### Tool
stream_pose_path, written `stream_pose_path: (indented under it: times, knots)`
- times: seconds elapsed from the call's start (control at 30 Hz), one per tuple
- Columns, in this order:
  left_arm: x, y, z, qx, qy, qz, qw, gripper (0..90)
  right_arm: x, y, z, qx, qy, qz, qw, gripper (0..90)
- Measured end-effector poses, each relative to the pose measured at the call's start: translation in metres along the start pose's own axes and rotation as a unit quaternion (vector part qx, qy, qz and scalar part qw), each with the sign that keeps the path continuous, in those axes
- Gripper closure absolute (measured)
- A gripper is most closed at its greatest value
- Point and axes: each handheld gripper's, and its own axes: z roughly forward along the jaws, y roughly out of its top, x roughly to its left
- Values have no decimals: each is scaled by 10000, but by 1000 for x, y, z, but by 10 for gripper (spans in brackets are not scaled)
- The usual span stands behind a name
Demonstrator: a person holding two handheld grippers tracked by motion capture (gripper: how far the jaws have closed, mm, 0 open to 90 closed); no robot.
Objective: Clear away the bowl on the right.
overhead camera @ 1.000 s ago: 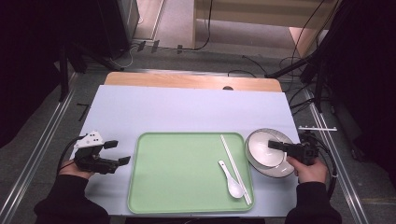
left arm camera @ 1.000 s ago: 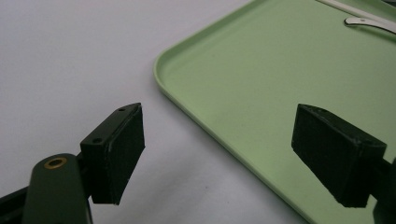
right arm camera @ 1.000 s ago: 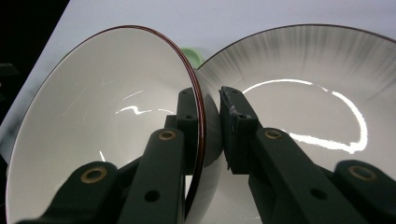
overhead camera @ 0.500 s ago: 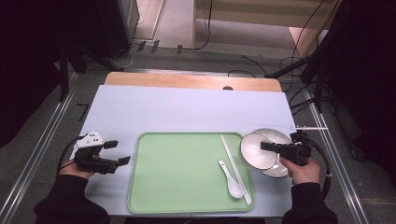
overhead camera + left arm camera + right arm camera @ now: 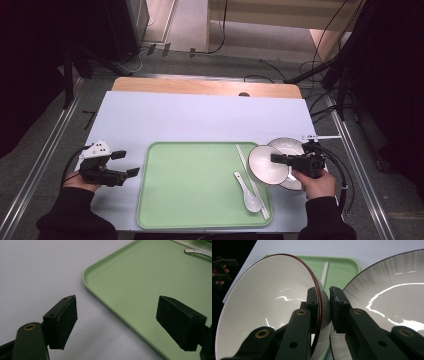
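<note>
Holding a white bowl (image 5: 266,164) by its rim, the right tongs (image 5: 278,159) are pinched shut on it, one jaw inside the bowl and one outside. The bowl hangs tilted in front of these tongs, partly over the right edge of the green tray (image 5: 190,190). Just behind it, under the right tongs, a grey striped plate (image 5: 294,148) lies on the worktop (image 5: 200,117). On the tray, close to the bowl, rest a white spoon (image 5: 248,194) and chopsticks (image 5: 245,160). The left tongs (image 5: 126,163) sit wide open with nothing in them, just beside the tray's left edge. I think the bowl is picked up but not yet set down, so putting it on the tray is what is left to do
</note>
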Motion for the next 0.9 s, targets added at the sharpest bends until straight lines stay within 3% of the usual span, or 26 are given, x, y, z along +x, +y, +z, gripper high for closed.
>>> stream_pose_path:
  times: [0.9]
  knots:
    - [0,0,0,17,-2,14,10000,173,34,-3,34,408,356,-404,9977,795]
